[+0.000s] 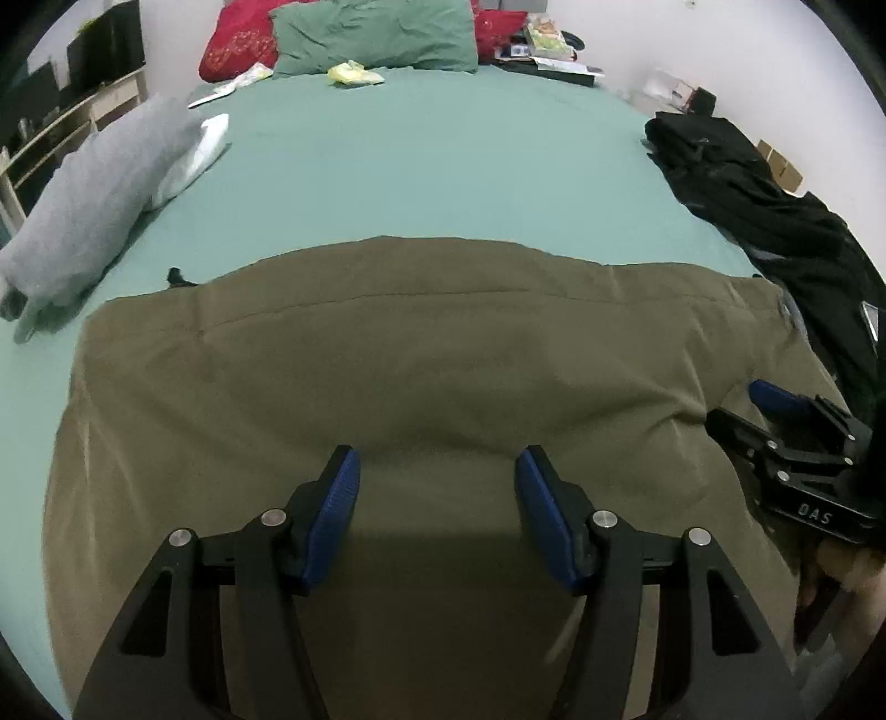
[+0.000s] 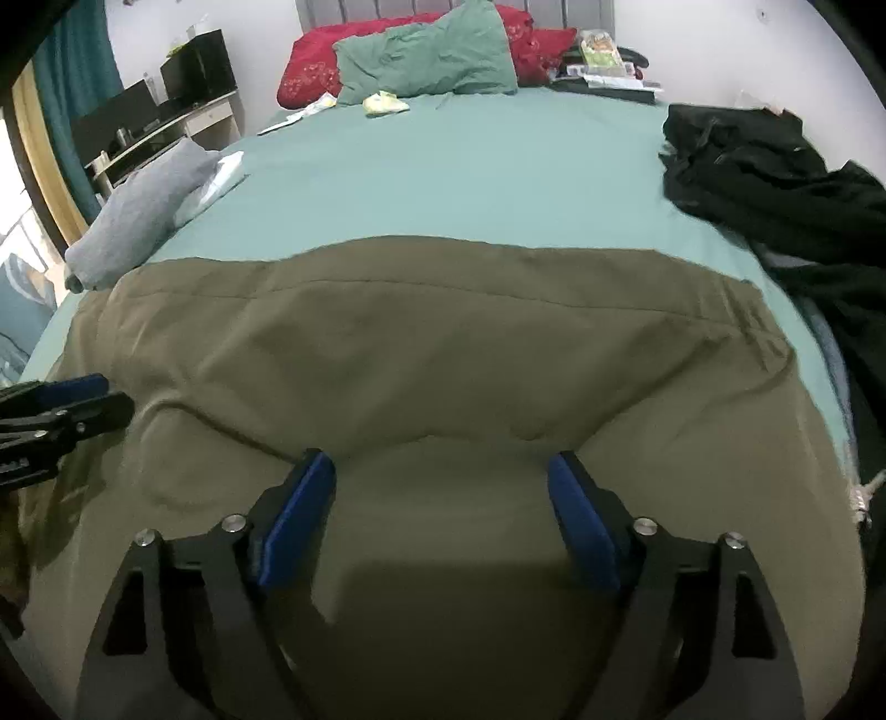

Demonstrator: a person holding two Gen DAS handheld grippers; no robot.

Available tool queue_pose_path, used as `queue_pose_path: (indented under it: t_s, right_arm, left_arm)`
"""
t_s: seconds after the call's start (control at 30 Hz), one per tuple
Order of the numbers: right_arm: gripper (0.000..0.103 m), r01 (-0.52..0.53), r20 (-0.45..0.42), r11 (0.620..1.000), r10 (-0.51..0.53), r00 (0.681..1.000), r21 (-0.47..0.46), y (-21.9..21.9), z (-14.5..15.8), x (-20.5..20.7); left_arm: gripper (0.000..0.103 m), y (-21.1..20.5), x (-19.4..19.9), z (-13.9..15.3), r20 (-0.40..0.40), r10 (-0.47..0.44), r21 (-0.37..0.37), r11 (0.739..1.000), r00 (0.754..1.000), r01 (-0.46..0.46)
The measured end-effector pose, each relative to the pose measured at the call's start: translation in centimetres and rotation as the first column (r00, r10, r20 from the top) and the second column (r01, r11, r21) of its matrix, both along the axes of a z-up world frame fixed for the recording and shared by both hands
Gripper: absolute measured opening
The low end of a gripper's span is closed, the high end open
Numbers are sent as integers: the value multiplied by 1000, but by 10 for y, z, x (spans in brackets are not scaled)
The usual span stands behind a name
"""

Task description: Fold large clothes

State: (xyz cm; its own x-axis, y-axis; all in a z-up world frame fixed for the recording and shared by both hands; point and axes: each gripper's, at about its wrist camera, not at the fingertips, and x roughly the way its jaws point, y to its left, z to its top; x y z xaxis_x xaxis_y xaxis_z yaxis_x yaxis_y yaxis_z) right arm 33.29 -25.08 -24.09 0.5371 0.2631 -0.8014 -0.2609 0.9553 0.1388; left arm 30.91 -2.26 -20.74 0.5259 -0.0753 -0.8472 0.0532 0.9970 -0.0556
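A large olive-brown garment (image 1: 421, 354) lies spread flat across the near part of a green bed; it also fills the right wrist view (image 2: 443, 354). My left gripper (image 1: 437, 471) is open, its blue pads just above the cloth near its front edge, holding nothing. My right gripper (image 2: 442, 471) is open too, low over the same cloth. The right gripper shows at the right edge of the left wrist view (image 1: 775, 410). The left gripper shows at the left edge of the right wrist view (image 2: 72, 399).
The green bed sheet (image 1: 443, 166) stretches beyond the garment. A grey folded cloth (image 1: 94, 210) lies at the left edge, a black clothes pile (image 1: 747, 194) at the right. Green (image 1: 376, 39) and red (image 1: 238, 44) pillows and clutter sit at the head. A desk (image 2: 166, 111) stands left.
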Motion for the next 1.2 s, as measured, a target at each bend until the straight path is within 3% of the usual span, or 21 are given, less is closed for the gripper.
queue_pose_path:
  t_s: [0.07,0.2,0.3,0.43,0.53,0.6,0.73,0.83,0.9,1.0,1.1,1.2]
  right_arm:
    - [85,0,7,1000,0,1000,-3,0,-3,1]
    - [88,1,21,1000,0,1000,-29,0,-2,-10]
    - [89,6,27,1000,-5,1000,-19,-4,-1,-13]
    - [89,25,58,1000,-24,998,-14,-8,5,-22]
    - [89,69,118,998,-69,991,4,-21,19,-41]
    - [89,91,147,996,-94,985,23,-35,30,-55]
    - [89,185,165,979,-197,966,83,-80,46,-98]
    - [89,284,112,945,-304,946,161,-123,45,-138]
    - [89,343,69,921,-360,930,186,-149,37,-167]
    - [89,418,42,900,-426,904,124,-175,28,-197]
    - [90,470,-16,861,-476,879,192,-194,21,-197]
    - [90,437,-103,846,-426,899,305,-187,7,-182]
  left_arm:
    - [65,-4,1,-9,20,-26,38,999,999,25]
    - [69,-6,1,-24,41,-10,31,999,999,8]
    - [69,-10,-2,-15,65,15,49,999,998,-19]
    - [69,-20,-29,10,104,10,-50,999,995,-4]
    - [69,-43,-53,26,141,-34,-50,998,989,41]
    - [69,-61,-65,26,124,-77,-13,997,989,79]
    - [69,-71,-78,2,29,-51,54,997,998,50]
    - [69,-78,-91,-10,47,-66,149,987,997,59]
    - [69,-81,-93,-16,49,-65,174,983,997,56]
    - [69,-88,-94,-22,61,-44,195,980,997,31]
    - [69,-88,-94,-23,77,-33,201,979,996,17]
    - [69,-84,-93,-24,83,-30,173,985,996,15]
